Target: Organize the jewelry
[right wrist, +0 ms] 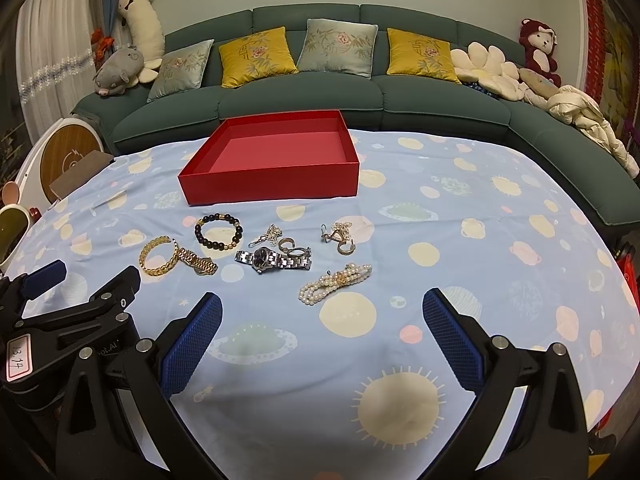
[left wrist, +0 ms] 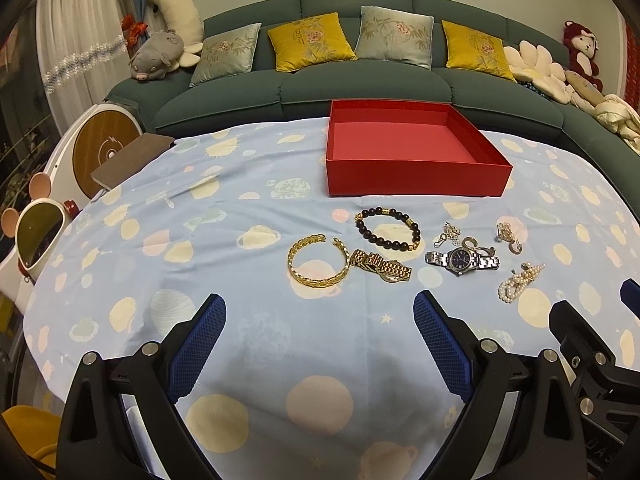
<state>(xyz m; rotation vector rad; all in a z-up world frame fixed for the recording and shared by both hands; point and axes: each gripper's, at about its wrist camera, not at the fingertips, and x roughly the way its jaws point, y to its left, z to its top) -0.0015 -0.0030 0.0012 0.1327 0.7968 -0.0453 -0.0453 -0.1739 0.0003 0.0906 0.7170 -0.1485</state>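
Observation:
An empty red box (left wrist: 416, 178) (right wrist: 276, 182) stands at the far side of a planet-print cloth. In front of it lies a row of jewelry: a gold bangle (left wrist: 318, 266) (right wrist: 159, 258), a gold watch (left wrist: 382, 266) (right wrist: 198, 262), a dark bead bracelet (left wrist: 388, 229) (right wrist: 219, 231), a silver watch (left wrist: 462, 259) (right wrist: 272, 260), a pearl bracelet (left wrist: 520, 282) (right wrist: 334, 283), and small silver and gold pieces (left wrist: 508, 236) (right wrist: 340, 236). My left gripper (left wrist: 320, 308) is open, just short of the bangle. My right gripper (right wrist: 322, 306) is open, near the pearls.
A green sofa (left wrist: 360, 92) with cushions and plush toys runs behind the table. A brown notebook (left wrist: 128, 160) lies at the cloth's far left corner, with a white round appliance (left wrist: 100, 148) beyond. The table (right wrist: 500, 260) extends to the right under bare cloth.

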